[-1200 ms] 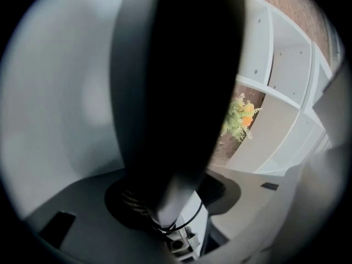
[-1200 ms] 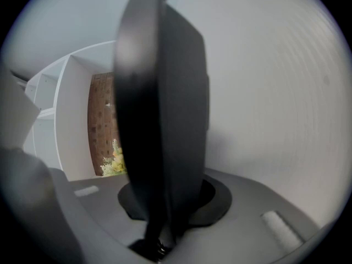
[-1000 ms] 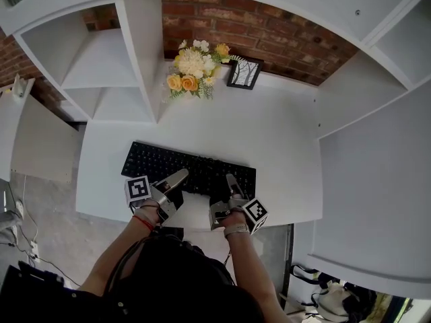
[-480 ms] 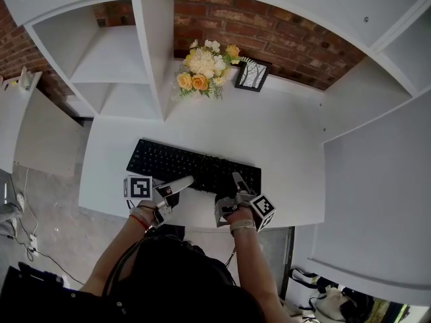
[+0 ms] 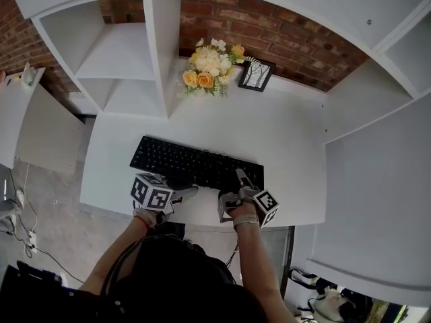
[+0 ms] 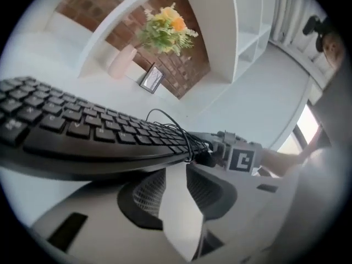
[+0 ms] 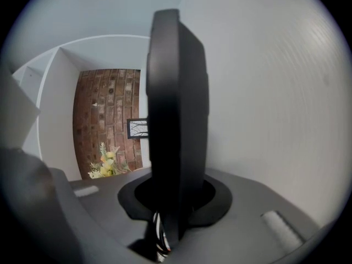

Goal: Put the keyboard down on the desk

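A black keyboard (image 5: 195, 165) lies flat on the white desk (image 5: 276, 140), near its front edge. My right gripper (image 5: 238, 184) is shut on the keyboard's front right edge; the right gripper view shows the keyboard (image 7: 177, 109) edge-on between the jaws. My left gripper (image 5: 183, 192) sits just in front of the keyboard's middle. Its jaws have just been closing, and between them (image 6: 175, 172) only bare desk shows, with the keyboard (image 6: 82, 131) beyond the tips. A coiled black cable (image 6: 177, 133) rests on the keys. The right gripper (image 6: 237, 157) shows at the keyboard's far end.
A vase of yellow and white flowers (image 5: 210, 67) and a small picture frame (image 5: 256, 75) stand at the back against the brick wall. White shelves (image 5: 124, 52) rise at the left, a white side panel (image 5: 377, 180) at the right. The desk's front edge runs under both grippers.
The left gripper has rolled so its marker cube faces up, drawn back off the keyboard's front edge, and its jaws have narrowed. The right gripper and keyboard have stayed put.
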